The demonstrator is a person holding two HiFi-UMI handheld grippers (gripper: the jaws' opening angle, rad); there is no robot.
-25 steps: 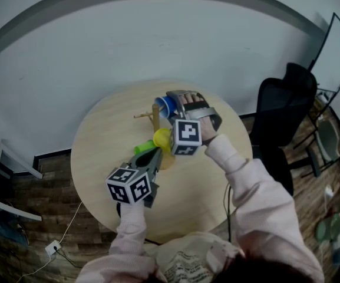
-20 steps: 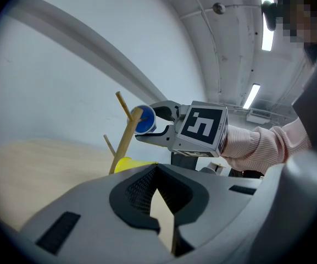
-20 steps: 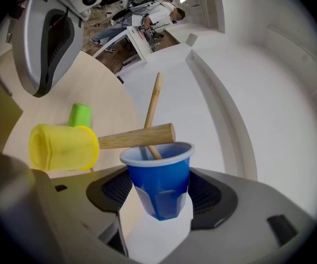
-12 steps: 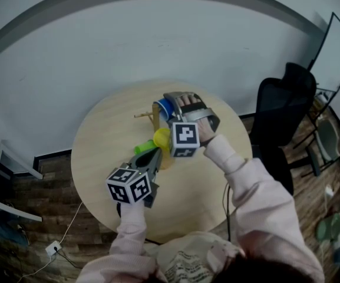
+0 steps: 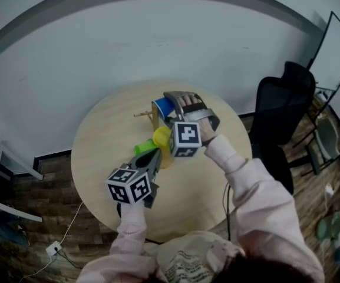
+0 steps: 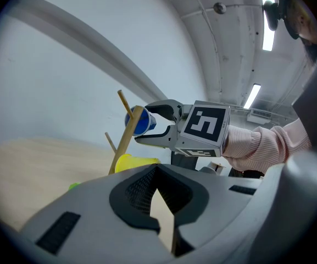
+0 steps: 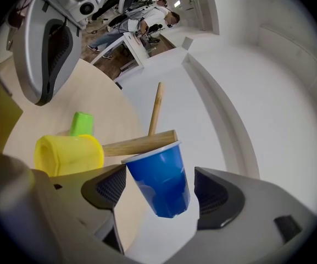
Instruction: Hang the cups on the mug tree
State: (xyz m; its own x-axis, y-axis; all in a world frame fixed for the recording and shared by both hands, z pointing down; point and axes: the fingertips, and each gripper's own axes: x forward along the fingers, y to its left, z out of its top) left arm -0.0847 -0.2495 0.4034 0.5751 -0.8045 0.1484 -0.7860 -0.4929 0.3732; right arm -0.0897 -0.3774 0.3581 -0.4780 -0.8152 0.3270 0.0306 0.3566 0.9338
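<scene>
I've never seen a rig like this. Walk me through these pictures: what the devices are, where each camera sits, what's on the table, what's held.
No robot here: a person holds a two-jaw gripper in each hand; the marker cubes belong to them. One picture comes from a camera on the person's head, looking down at a round table. The other two come from cameras riding on the grippers. On the table stands a wooden mug tree with a blue cup, a yellow cup and a green cup at it. The right gripper has just been opening its jaws; the blue cup sits between them, ungripped, apparently hung on a peg. The left gripper is shut and empty.
</scene>
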